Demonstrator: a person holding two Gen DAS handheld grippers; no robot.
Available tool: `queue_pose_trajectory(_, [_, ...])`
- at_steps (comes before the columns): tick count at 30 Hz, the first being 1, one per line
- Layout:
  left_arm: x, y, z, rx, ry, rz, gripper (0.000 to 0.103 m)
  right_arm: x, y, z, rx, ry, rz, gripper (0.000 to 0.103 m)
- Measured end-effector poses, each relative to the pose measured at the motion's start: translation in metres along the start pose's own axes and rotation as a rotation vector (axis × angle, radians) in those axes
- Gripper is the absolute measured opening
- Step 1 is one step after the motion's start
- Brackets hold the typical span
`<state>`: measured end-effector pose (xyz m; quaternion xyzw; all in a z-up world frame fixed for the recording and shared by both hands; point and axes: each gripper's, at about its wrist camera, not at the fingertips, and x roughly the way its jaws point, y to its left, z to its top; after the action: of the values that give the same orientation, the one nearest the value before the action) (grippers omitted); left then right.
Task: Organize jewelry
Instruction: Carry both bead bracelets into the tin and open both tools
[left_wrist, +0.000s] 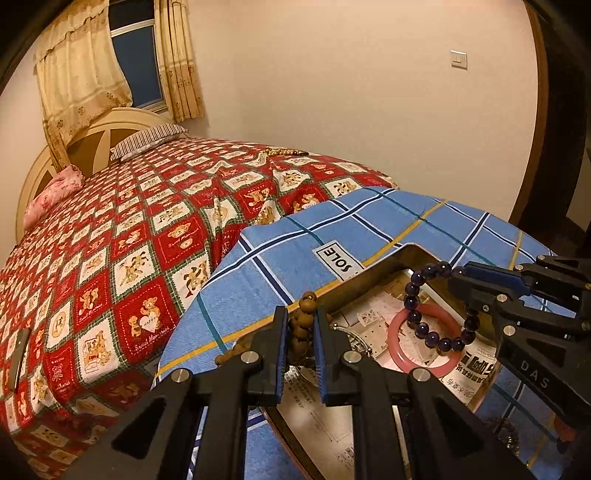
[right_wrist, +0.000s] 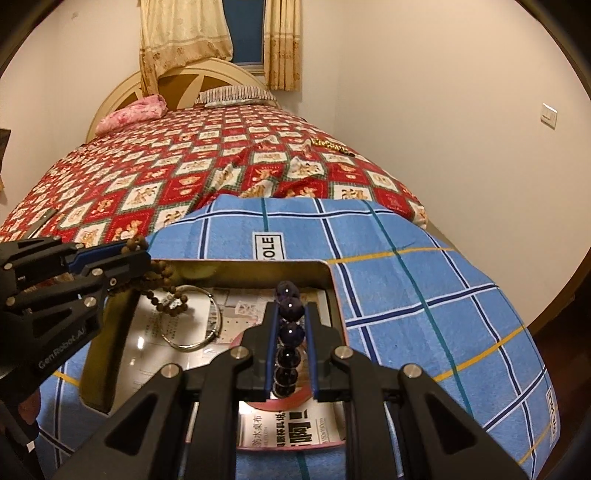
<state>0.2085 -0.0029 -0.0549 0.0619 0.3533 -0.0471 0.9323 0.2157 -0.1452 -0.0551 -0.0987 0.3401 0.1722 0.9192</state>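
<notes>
The left gripper is seen with its jaws drawn narrow and pressed on a string of brown wooden beads, part of which stands up above the fingertips while the rest hangs down over the tray below. In the right wrist view the same brown beads are seen dangling from the left gripper over the far left corner of the tray. The right gripper is likewise closed to a narrow gap, and a bracelet of dark purple beads is clamped between its blue pads. From the left wrist view this purple bracelet is shown hanging as an open loop from the right gripper, held above the tray. Directly beneath that loop a pink bangle is lying flat on the tray's bottom, and a thin silver bangle is lying just beside it, toward the left gripper. The shallow brass-coloured tray is lined with printed paper and is set on a blue checked cloth, which is spread over the near end of a bed. Beyond it a red patchwork bedspread with bear pictures is seen, and another pale string of beads is lying well apart near its far edge, close to the wall.
</notes>
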Motion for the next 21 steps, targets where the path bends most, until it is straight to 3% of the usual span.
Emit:
queue_pose_trajectory(10, [0.01, -0.005, -0.002, 0.003, 0.037, 0.001, 0.016, 0.009, -0.006, -0.005, -0.011, 0.032, -0.015, 0.017])
queue_pose_trajectory(11, [0.01, -0.004, -0.003, -0.002, 0.039, 0.0, 0.02, 0.009, -0.007, -0.005, -0.007, 0.031, -0.017, 0.017])
queue_pose_trajectory(13, [0.008, -0.005, -0.003, -0.009, 0.036, 0.008, 0.041, 0.009, -0.01, -0.005, 0.006, 0.034, -0.016, 0.018])
queue_pose_trajectory(14, [0.006, -0.005, -0.003, -0.01, 0.027, 0.008, 0.057, 0.009, -0.011, -0.006, 0.011, 0.033, -0.017, 0.023])
queue_pose_trajectory(15, [0.002, -0.005, -0.004, -0.011, 0.01, 0.004, 0.065, 0.008, -0.012, -0.006, 0.011, 0.034, -0.023, 0.027])
queue_pose_trajectory(21, [-0.005, -0.005, -0.001, -0.008, -0.009, 0.018, 0.071, 0.006, -0.016, -0.011, 0.02, 0.033, -0.033, 0.03])
